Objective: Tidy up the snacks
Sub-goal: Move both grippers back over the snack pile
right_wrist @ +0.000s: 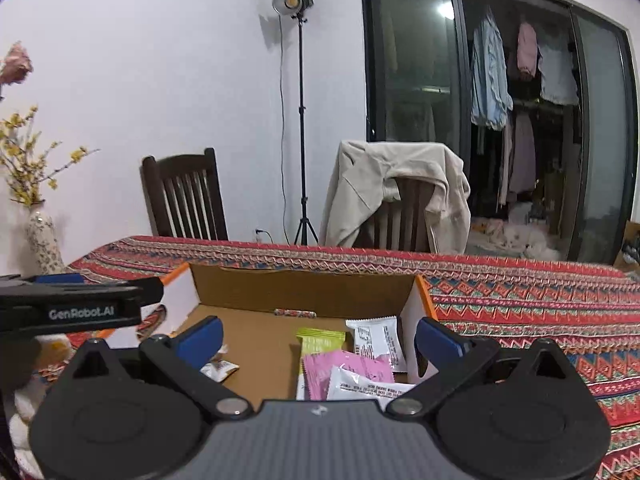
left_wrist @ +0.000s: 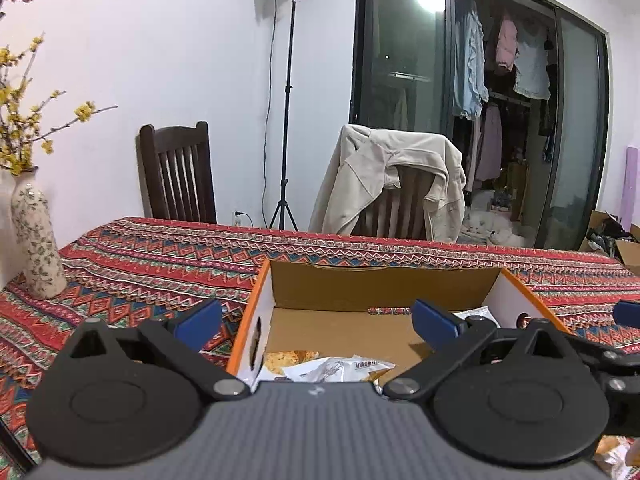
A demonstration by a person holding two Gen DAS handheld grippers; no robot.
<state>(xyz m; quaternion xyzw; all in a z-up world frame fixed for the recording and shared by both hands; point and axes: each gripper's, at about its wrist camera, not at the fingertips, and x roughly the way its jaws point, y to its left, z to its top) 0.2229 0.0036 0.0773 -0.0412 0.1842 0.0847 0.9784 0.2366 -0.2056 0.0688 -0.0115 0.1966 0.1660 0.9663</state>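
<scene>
The snack packets lie on the floor of an open cardboard box [right_wrist: 304, 284] with orange-edged white side walls. In the right wrist view, a pink packet [right_wrist: 344, 372], a green packet [right_wrist: 320, 340] and two white printed packets [right_wrist: 376, 340] are grouped in the right half of the box, below and between the two blue pads of the right tongs [right_wrist: 318, 342]. A small brown-and-white packet [right_wrist: 218, 370] lies apart near the left pad. In the left wrist view, a packet printed with a cracker picture [left_wrist: 286, 360] and a crumpled white wrapper [left_wrist: 340, 368] lie in the near left part of the box, below the left tongs [left_wrist: 316, 322].

Left tongs: released, pads spread wide, nothing between them. One blue pad is outside the left box wall over the cloth; the other is over the box interior. No packet is touched.

Right tongs: released, pads spread wide, empty. Both pads are over the box interior, the right one beside the right wall. The packets are below them, with no visible contact.

The box stands on a bench covered by a red patterned tablecloth [right_wrist: 520, 292]. A floral vase [left_wrist: 38, 240] with yellow blossoms stands at the bench's left end. Behind the bench are a dark wooden chair [left_wrist: 178, 176], a second chair draped with a beige jacket [left_wrist: 392, 176], and a light stand [left_wrist: 288, 120].
</scene>
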